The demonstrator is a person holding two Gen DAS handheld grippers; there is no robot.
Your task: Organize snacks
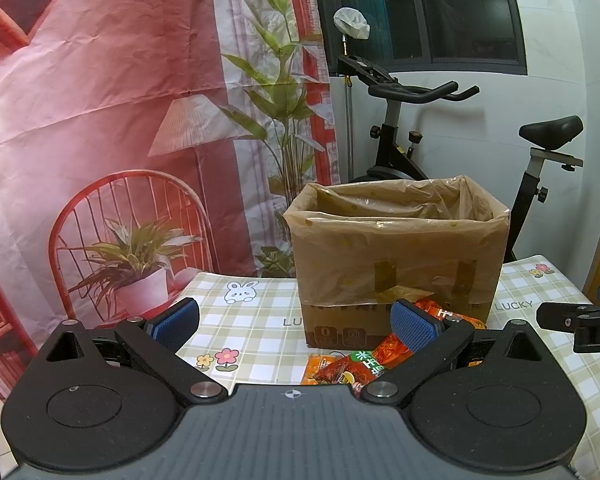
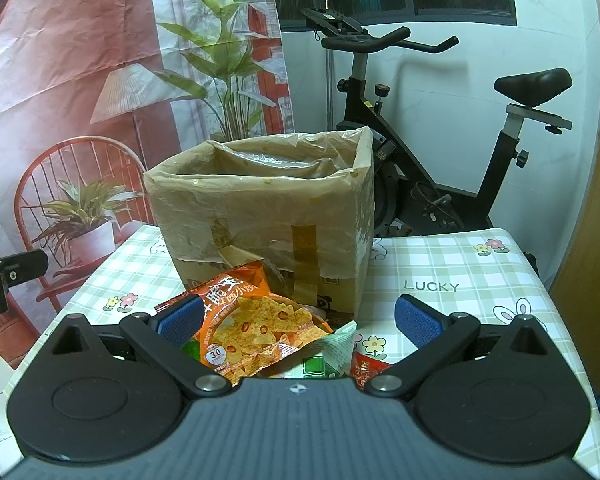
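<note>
Hovering over the checked tablecloth (image 1: pixel 260 320), the left hand-held gripper (image 1: pixel 296 322) spreads its blue-padded jaws wide and empty, with the crinkly snack packets (image 1: pixel 352 368) lying low and toward its right finger, in front of the brown cardboard box lined with a tan plastic bag (image 1: pixel 396 248). Further right, the right hand-held gripper (image 2: pixel 298 320), equally wide and empty, frames the orange packet of triangular chips (image 2: pixel 256 324) just inside its left finger, a green-and-white packet (image 2: pixel 328 354) and a red one (image 2: pixel 366 368) beside it. I judge the right gripper nearer and better lined up; the orange packet's long axis seems to run from the camera toward the box (image 2: pixel 260 216), just behind the pile.
</note>
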